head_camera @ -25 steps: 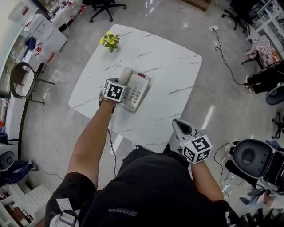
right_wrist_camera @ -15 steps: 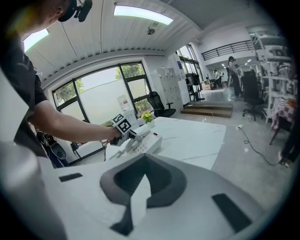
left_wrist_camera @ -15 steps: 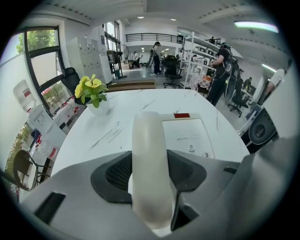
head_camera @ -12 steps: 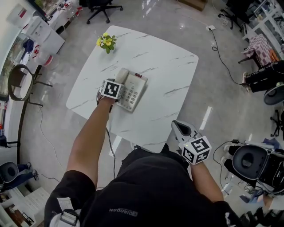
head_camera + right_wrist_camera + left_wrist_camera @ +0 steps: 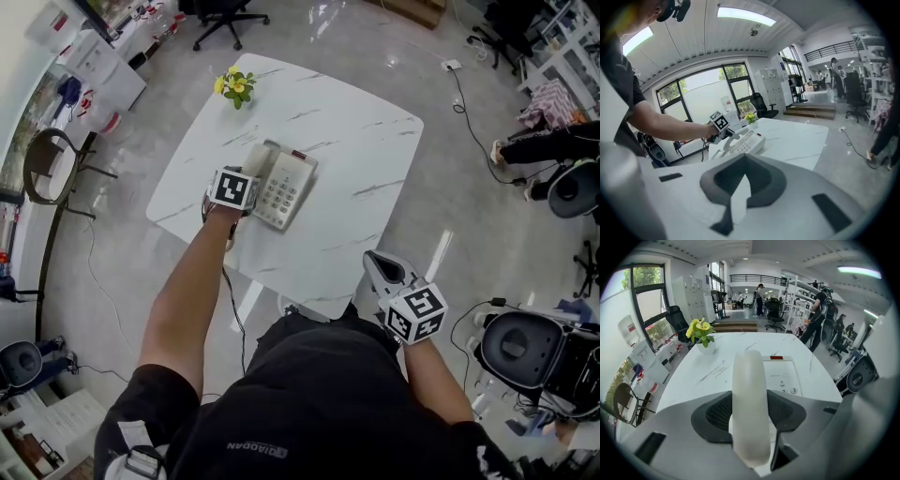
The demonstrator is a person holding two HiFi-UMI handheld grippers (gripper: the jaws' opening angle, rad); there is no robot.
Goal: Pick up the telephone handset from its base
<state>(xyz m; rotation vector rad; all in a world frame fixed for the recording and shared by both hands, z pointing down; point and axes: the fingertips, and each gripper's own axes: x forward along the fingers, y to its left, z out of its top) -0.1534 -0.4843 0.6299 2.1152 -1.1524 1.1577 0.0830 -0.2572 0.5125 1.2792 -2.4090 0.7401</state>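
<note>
A white telephone base [image 5: 291, 189] with a keypad lies on the white marble table [image 5: 361, 141]. Its white handset [image 5: 259, 157] sits along the base's left side. My left gripper [image 5: 246, 176] is over the handset's near end. In the left gripper view the handset [image 5: 749, 399] runs straight between the two dark pads, which press on both its sides; the base [image 5: 783, 373] shows just right of it. I cannot tell whether the handset has left its cradle. My right gripper [image 5: 381, 269] hangs off the table's near edge, shut on nothing [image 5: 739, 187].
A small pot of yellow flowers [image 5: 234, 86] stands at the table's far left corner. A chair [image 5: 47, 169] is left of the table. Cables and black equipment [image 5: 516, 342] lie on the floor to the right. People stand far off in the room [image 5: 820, 310].
The head camera has shifted a little. My left gripper stays at the handset's near end and the right gripper holds its place; no clear movement of the handset.
</note>
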